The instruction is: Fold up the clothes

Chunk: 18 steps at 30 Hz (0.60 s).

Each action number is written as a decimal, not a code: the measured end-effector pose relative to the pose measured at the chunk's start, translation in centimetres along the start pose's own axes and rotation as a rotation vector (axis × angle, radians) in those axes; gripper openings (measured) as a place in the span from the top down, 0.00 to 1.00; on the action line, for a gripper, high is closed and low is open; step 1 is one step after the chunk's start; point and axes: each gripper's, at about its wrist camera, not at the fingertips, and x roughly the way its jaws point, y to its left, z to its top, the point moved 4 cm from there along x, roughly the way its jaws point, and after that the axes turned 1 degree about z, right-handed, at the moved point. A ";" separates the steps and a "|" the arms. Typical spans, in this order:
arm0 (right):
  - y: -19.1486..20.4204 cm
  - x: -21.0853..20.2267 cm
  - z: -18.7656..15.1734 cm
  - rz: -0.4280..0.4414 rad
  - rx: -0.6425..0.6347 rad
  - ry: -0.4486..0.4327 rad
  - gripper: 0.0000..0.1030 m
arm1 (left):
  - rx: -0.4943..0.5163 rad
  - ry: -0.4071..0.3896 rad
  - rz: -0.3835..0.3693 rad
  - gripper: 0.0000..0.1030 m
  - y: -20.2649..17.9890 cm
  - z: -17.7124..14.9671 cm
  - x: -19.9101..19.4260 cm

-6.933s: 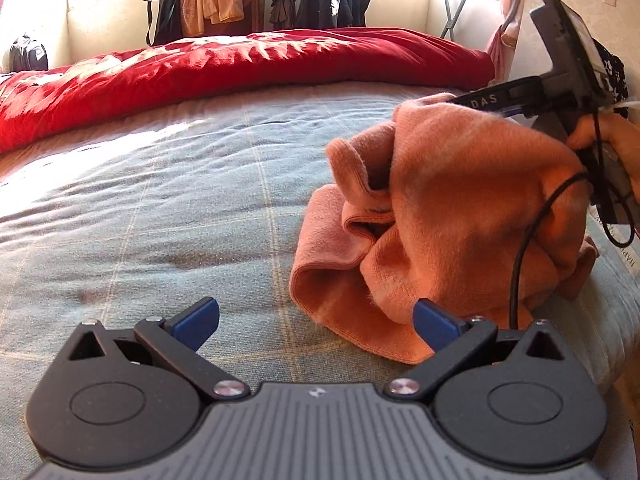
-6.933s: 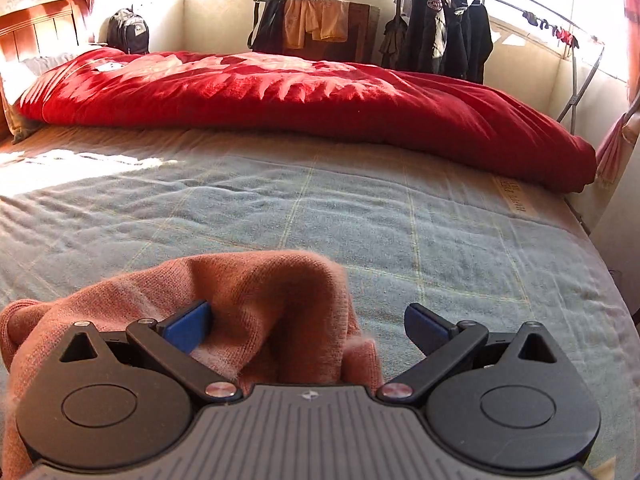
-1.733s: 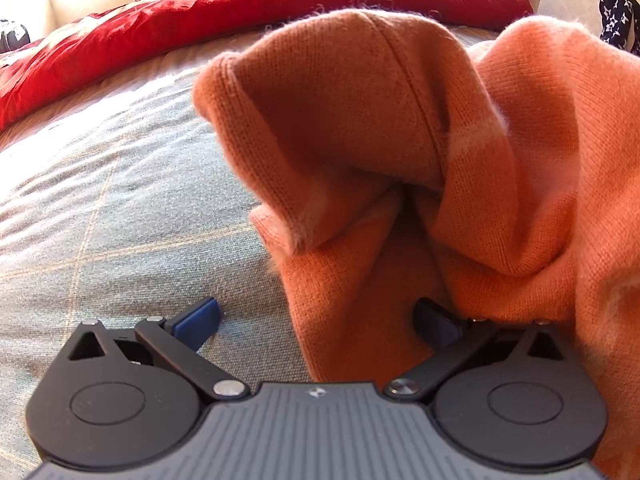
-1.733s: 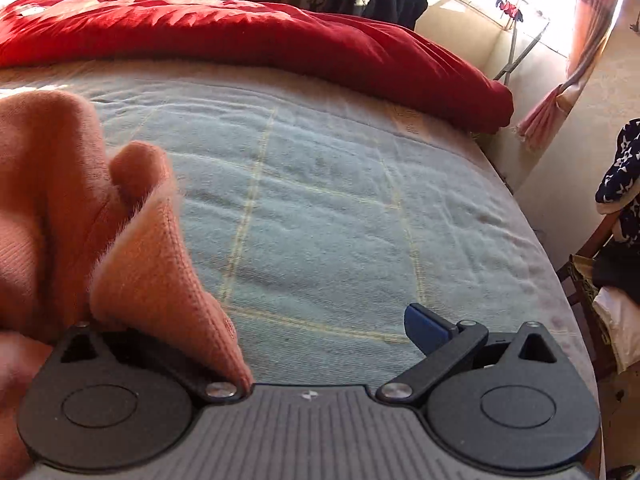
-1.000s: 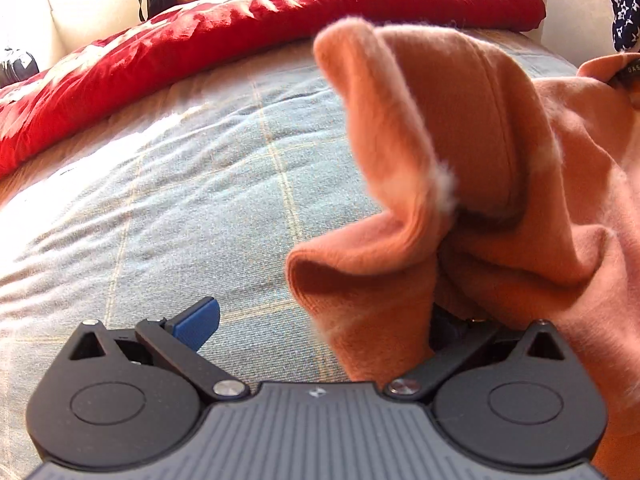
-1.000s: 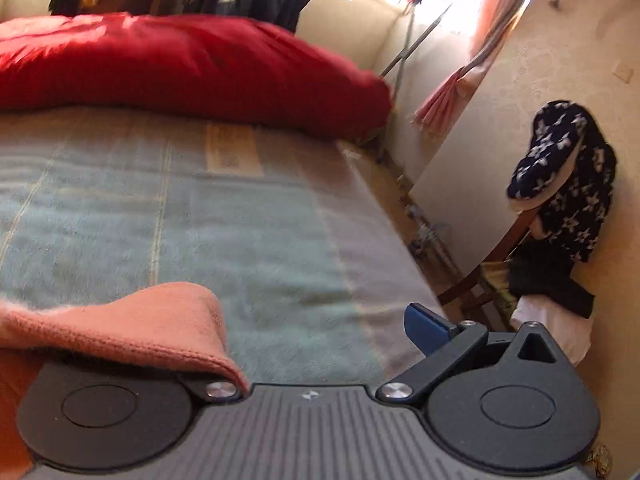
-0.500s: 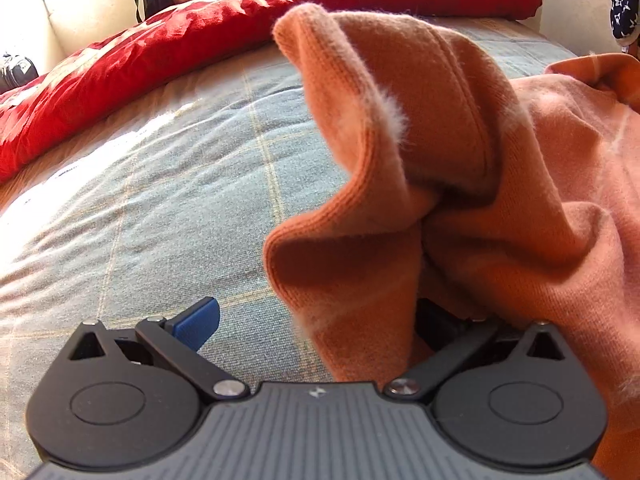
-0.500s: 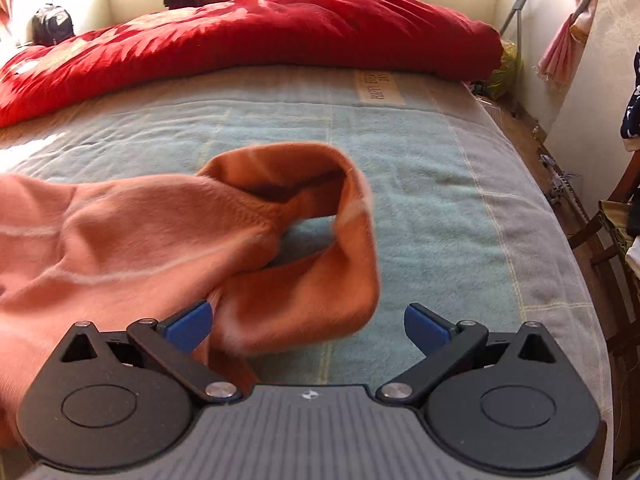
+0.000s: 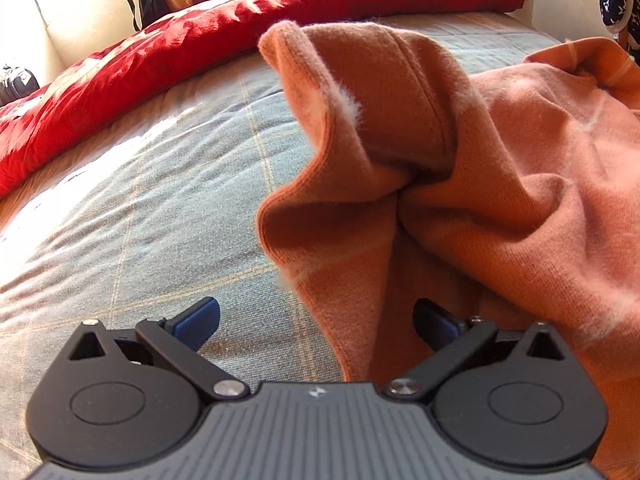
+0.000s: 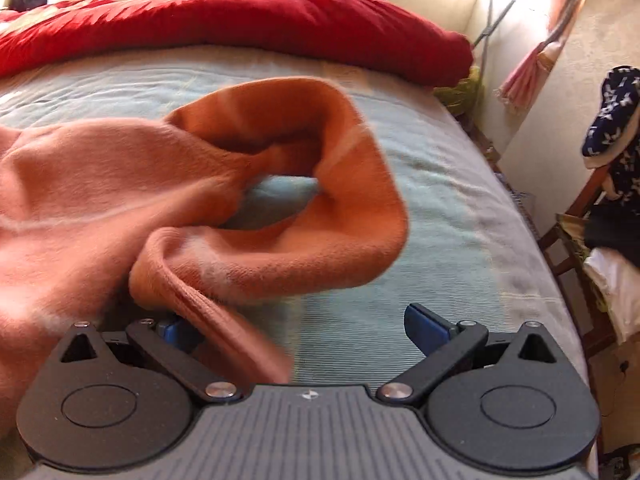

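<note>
bed: a blue-grey checked blanket [image 9: 152,200] covers it; a red duvet [image 10: 240,24] is bunched along the far edge, and the right-hand edge drops to the floor beside a chair piled with clothes [image 10: 612,184]
orange sweater: the orange sweater [image 9: 500,184] lies crumpled on the near right part of the bed, close to that right-hand edge; it is not yet spread flat, so by my judgement the folding proper has not begun
long axis: the bulk of the cloth runs side to side between the two grippers, roughly along the near edge of the bed, with a raised flap at its left end and an open tube of cloth, probably a sleeve or hem opening [image 10: 320,184], at its right end
left gripper: the left gripper [image 9: 316,320] is released, jaws wide apart; the sweater's left edge hangs down into the gap and over its right finger, touching but not pinched
right gripper: the right gripper [image 10: 296,324] is also spread wide; a rolled edge of the sweater crosses over its left finger, nothing clamped
deciding relation: the sweater lies ahead and to the right of the left gripper, ahead and to the left of the right one; both are equally close, each already at one end, so a closing pinch on either edge looks like the next need
</note>
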 end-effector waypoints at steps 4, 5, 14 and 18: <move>-6.0 1.8 0.4 -0.161 0.044 0.075 0.00 | -0.010 0.009 0.000 0.01 -0.1 0.0 0.5; -7.5 2.1 0.4 -0.197 0.072 0.085 0.00 | -0.007 0.012 0.001 0.01 -0.1 0.0 0.5; -15.1 2.6 -1.5 -0.422 0.182 0.144 0.00 | 0.012 0.017 0.006 0.01 -0.6 0.4 0.8; -18.8 2.5 -2.6 -0.513 0.262 0.164 0.00 | 0.016 0.018 0.007 0.01 -0.7 0.7 0.9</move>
